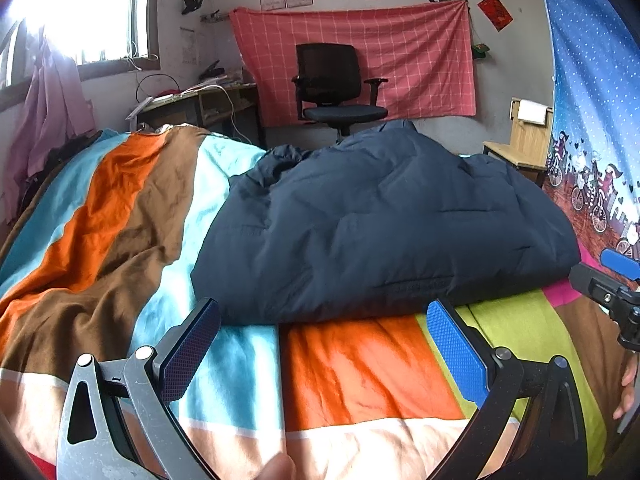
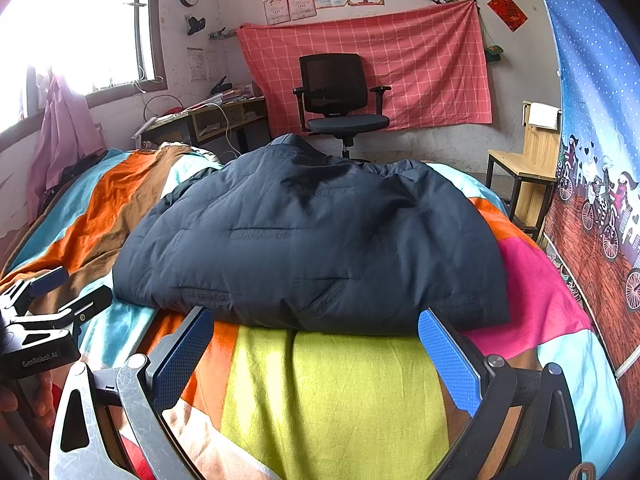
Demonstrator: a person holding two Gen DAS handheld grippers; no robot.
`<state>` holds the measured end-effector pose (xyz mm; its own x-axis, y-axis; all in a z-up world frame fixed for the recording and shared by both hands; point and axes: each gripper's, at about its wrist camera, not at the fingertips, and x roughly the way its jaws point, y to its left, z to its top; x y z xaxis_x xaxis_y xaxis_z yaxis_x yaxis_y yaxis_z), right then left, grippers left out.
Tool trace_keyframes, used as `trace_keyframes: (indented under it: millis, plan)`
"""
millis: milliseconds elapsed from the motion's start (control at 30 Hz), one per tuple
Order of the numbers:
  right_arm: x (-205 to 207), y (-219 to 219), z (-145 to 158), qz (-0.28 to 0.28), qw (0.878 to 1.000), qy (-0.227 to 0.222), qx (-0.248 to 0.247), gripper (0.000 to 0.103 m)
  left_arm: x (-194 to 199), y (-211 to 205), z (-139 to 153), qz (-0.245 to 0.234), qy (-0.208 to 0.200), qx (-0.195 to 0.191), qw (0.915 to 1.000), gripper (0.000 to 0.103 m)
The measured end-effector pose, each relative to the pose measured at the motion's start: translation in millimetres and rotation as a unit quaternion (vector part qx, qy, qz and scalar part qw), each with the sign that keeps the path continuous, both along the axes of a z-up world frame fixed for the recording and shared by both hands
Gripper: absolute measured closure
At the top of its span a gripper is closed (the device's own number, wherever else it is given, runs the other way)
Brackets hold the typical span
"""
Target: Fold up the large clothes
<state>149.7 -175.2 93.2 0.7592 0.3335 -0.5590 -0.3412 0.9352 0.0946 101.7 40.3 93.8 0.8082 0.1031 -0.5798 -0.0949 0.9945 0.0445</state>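
Observation:
A dark navy padded jacket (image 1: 384,220) lies folded in a puffy heap on the striped bedspread (image 1: 120,220). It also shows in the right wrist view (image 2: 312,240). My left gripper (image 1: 322,316) is open and empty, just short of the jacket's near edge. My right gripper (image 2: 316,324) is open and empty, its fingertips level with the jacket's near edge. The right gripper shows at the right edge of the left wrist view (image 1: 612,280), and the left gripper at the left edge of the right wrist view (image 2: 60,292).
A black office chair (image 1: 338,88) stands beyond the bed before a red checked cloth (image 1: 360,60). A cluttered desk (image 1: 200,100) is at back left, a wooden chair (image 1: 520,140) at back right. A blue patterned curtain (image 1: 592,120) hangs along the right side.

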Motion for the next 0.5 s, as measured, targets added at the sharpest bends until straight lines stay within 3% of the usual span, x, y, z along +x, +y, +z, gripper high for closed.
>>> trace_keyframes:
  millis: [500]
  plan:
    - [-1.2, 1.0, -2.9, 0.002, 1.000, 0.003, 0.000, 0.000, -0.1, 0.0, -4.2, 0.004, 0.008, 0.006, 0.9999, 0.002]
